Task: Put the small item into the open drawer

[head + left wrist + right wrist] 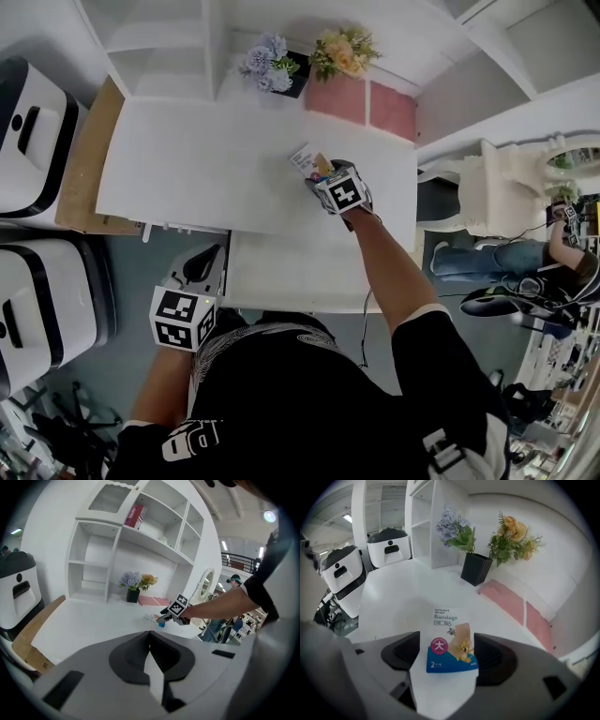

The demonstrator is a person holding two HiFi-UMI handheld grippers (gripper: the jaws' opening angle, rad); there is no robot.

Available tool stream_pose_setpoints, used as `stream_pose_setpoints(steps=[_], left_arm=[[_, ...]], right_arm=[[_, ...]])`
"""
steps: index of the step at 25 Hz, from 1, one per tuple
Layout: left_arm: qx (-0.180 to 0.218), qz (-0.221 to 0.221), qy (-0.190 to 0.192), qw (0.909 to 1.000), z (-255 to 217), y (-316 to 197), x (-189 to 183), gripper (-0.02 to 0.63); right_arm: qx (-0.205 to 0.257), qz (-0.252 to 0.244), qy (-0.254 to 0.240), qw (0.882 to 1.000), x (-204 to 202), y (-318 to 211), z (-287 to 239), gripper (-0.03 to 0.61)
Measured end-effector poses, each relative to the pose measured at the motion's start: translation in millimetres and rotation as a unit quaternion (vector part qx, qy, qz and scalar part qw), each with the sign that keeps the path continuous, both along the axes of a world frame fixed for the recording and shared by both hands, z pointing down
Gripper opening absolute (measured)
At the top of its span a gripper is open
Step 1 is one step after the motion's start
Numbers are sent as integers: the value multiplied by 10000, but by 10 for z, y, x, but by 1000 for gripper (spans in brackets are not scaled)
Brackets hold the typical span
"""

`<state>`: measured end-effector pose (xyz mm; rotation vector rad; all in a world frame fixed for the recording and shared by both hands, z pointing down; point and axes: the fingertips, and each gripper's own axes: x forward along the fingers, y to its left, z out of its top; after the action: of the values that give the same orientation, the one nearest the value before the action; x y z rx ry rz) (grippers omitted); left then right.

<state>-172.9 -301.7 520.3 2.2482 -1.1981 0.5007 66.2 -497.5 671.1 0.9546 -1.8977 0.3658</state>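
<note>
Right gripper [319, 174] hangs over the white table [187, 169] at centre frame, its jaws spread wide on either side of a bandage packet [451, 641] that lies flat on the surface. The pads do not appear to press on the packet, so nothing is gripped yet. Left gripper [200, 269] waits at lower left, off the table's edge, with its jaws together and nothing between them.

The small item has yet to be lifted. The open drawer [281, 277] juts from the table's near edge, just below centre in the head view. It shows only a pale surface, with nothing visible in it.

The packet's thinness looks like the main hazard. It lies flush with the table, so closing jaws could slide over it, push it along or buckle it instead of raising it. A pinch on one edge could also let it slip on the way back, and a drop short of the drawer might land on the floor.

At the top of the frame, a black pot [476, 569] holds blue-purple flowers [454, 527], with yellow flowers [513, 534] beside them. A red box [135, 516] stands in an upper compartment of the white shelf unit [117, 541].
</note>
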Motion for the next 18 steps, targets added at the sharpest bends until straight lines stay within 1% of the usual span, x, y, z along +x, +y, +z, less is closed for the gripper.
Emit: stream_pose_setpoints(steps=[3, 6, 12, 18], left_arm=[[-78, -143, -21, 9999, 30, 39, -98, 14], [-139, -266, -20, 9995, 58, 37, -150, 14], [-218, -395, -2, 9990, 88, 39, -213, 14], [-295, -488, 60, 9984, 116, 94, -244, 14]], right_arm=[[-131, -200, -47, 9997, -90, -107, 59, 384], [-327, -278, -43, 9991, -99, -222, 149, 405], [-707, -155, -47, 9974, -68, -332, 342, 416], [-961, -50, -248, 9951, -45, -311, 428, 419]])
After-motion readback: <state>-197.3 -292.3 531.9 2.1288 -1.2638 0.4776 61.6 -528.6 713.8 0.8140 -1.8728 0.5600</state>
